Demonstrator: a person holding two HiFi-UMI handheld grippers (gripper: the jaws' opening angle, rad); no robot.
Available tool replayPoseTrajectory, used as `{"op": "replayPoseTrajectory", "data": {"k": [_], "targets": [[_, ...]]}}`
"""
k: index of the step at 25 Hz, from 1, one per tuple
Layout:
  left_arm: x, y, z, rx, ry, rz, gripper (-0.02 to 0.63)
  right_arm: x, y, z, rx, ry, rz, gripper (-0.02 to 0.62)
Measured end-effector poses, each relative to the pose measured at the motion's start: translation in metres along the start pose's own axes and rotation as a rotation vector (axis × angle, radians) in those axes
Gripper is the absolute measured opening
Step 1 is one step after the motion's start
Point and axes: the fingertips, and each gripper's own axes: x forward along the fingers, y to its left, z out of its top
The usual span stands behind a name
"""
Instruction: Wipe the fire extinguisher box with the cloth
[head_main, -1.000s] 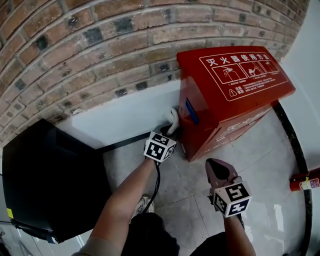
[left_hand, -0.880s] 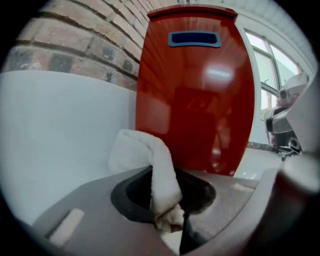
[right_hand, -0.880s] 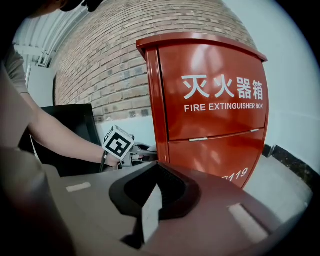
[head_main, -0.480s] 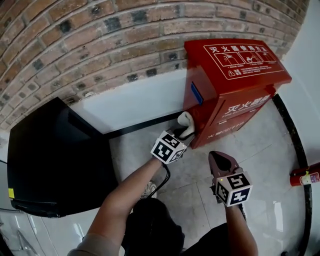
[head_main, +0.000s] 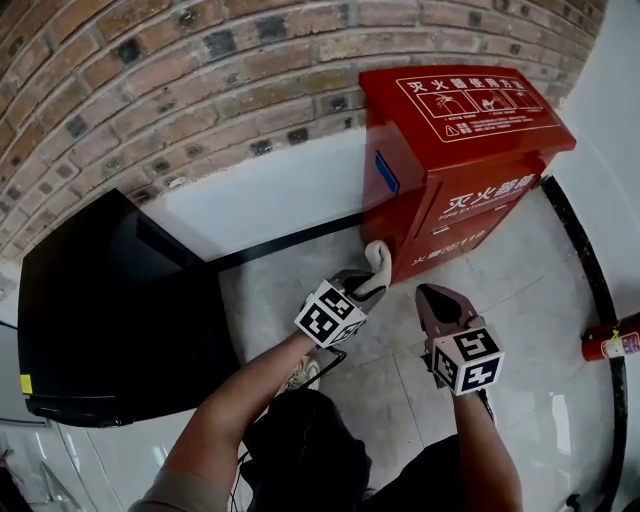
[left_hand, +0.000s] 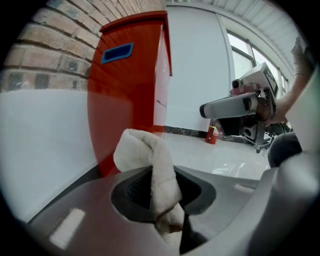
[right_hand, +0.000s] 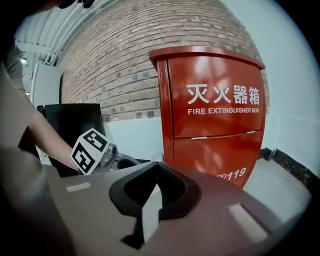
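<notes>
The red fire extinguisher box stands against the brick wall; its front with white lettering fills the right gripper view. My left gripper is shut on a bunched white cloth, just off the box's lower left front corner. Whether the cloth touches the box I cannot tell. In the left gripper view the cloth sticks up from the jaws in front of the box's red side. My right gripper is shut and empty, a little before the box front. Its jaws meet with nothing between them.
A big black cabinet stands on the floor at the left. A small red fire extinguisher lies at the right edge beside a black strip along the wall. The floor is pale tile.
My left gripper has drawn the cloth back from the box's left side wall to its lower front corner, nearer the person. The right gripper has hardly moved.
</notes>
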Motion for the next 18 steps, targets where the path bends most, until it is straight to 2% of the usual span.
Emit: {"op": "replayPoseTrajectory", "data": {"k": [5, 8, 13, 18], "targets": [[0.007, 0.082, -0.027, -0.128, 0.013, 0.175, 0.09, 0.021, 0.0, -0.011, -0.006, 0.029, 0.026, 0.025], [0.025, 0.129, -0.034, -0.172, 0.02, 0.25, 0.09, 0.031, -0.004, -0.019, -0.004, 0.056, 0.027, 0.025], [0.066, 0.181, -0.048, -0.205, 0.042, 0.305, 0.09, 0.043, -0.023, -0.028, 0.015, 0.067, 0.009, 0.025], [0.092, 0.192, -0.066, -0.213, 0.057, 0.299, 0.09, 0.049, -0.039, -0.039, 0.042, 0.076, -0.014, 0.025]]}}
